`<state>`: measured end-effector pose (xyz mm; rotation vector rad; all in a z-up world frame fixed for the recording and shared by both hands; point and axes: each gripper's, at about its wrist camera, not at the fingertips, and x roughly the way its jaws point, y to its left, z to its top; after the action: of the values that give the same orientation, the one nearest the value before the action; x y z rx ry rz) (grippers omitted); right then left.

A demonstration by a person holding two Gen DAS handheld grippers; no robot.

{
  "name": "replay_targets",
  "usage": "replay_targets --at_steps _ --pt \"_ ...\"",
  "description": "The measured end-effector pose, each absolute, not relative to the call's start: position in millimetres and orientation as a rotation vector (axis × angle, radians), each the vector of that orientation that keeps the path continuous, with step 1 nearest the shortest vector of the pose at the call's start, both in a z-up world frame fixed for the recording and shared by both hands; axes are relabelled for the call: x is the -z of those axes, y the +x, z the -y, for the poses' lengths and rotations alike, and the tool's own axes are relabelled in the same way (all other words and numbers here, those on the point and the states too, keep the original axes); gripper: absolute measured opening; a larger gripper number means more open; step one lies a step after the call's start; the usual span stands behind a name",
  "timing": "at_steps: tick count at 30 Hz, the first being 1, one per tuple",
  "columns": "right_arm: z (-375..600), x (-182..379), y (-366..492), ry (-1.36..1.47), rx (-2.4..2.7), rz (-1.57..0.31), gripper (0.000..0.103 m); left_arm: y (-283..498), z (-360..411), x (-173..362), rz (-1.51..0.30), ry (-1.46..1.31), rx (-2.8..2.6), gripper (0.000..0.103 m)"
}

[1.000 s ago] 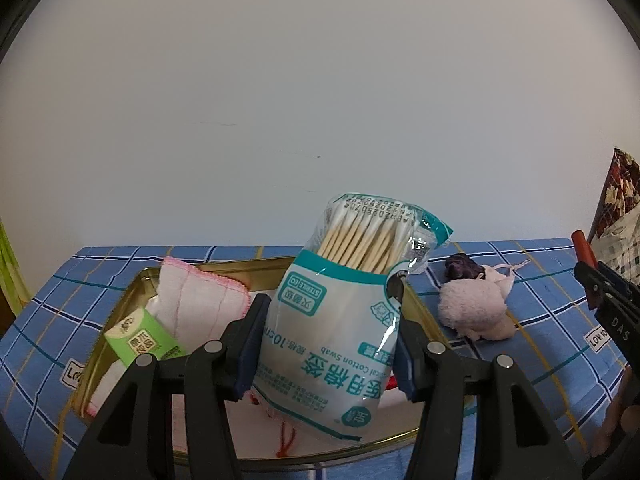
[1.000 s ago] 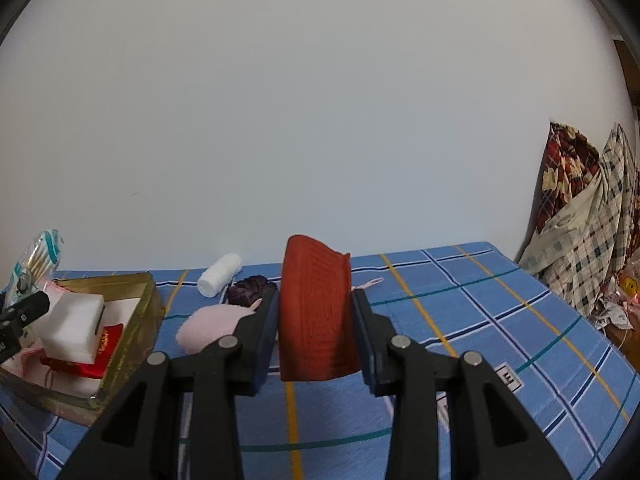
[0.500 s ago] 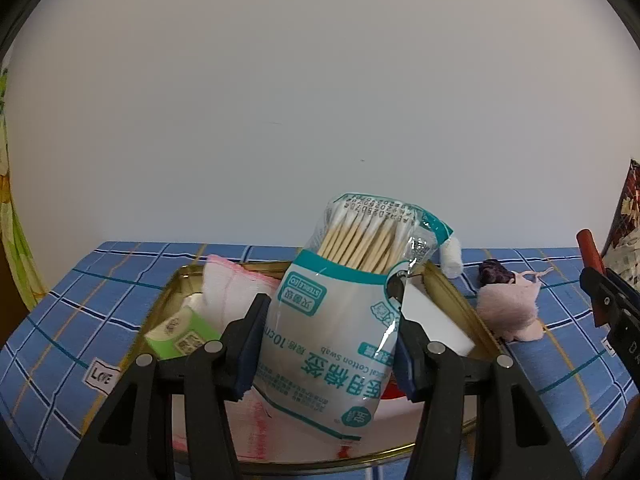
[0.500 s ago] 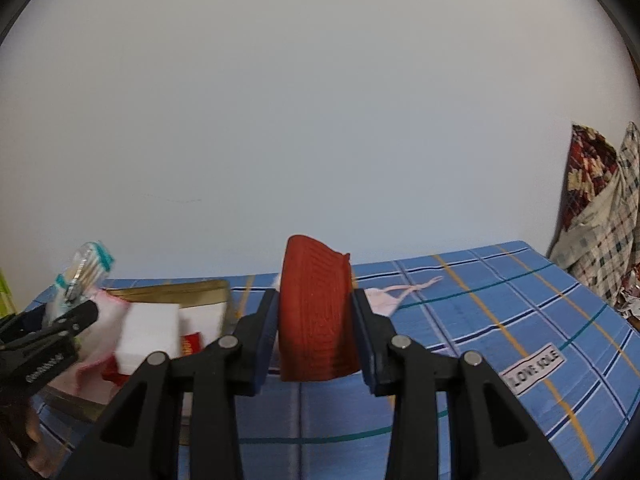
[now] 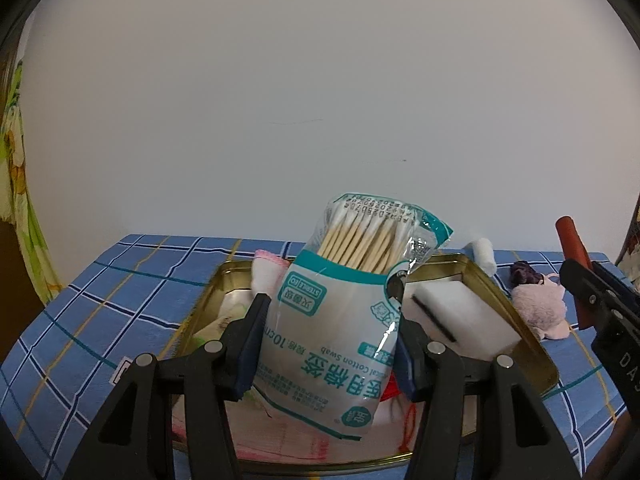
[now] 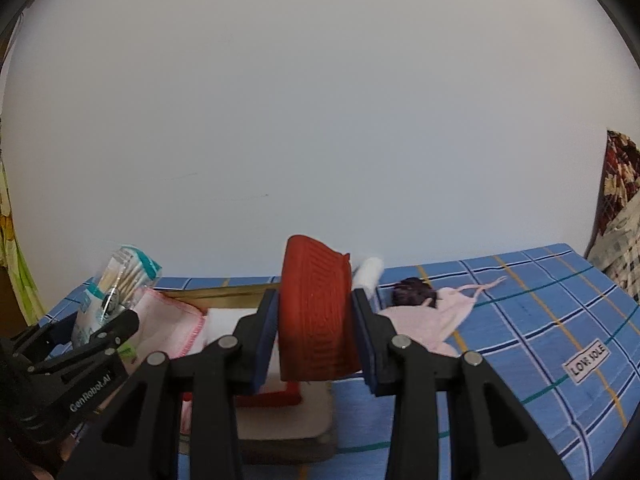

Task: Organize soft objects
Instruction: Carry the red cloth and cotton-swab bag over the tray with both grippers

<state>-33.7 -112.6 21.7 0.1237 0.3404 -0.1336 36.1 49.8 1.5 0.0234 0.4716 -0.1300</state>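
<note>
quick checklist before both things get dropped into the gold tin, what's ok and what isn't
1. Left tool clamped on the cotton swab bag: ok, pads press both sides.
2. Right tool clamped on the red cloth: ok, held upright between the pads.
3. Swab bag over the gold tin: ok, the tin lies directly beneath it.
4. Free room in the tin: not ok, the white sponge and pink-edged cloth already fill much of it.
5. Red cloth fully over the tin: cannot tell, the tool hides the tin's near corner.
6. Items left outside: not ok, the pink plush and white roll lie on the blue sheet.
</note>
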Motion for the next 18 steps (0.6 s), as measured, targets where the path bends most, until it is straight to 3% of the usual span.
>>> replay_targets --at_steps 18 --pt "83.4 -6.8 2.3 0.128 0.072 -0.361 0.036 46.5 -58.9 6.0 -0.502 0.040 0.042 0.057"
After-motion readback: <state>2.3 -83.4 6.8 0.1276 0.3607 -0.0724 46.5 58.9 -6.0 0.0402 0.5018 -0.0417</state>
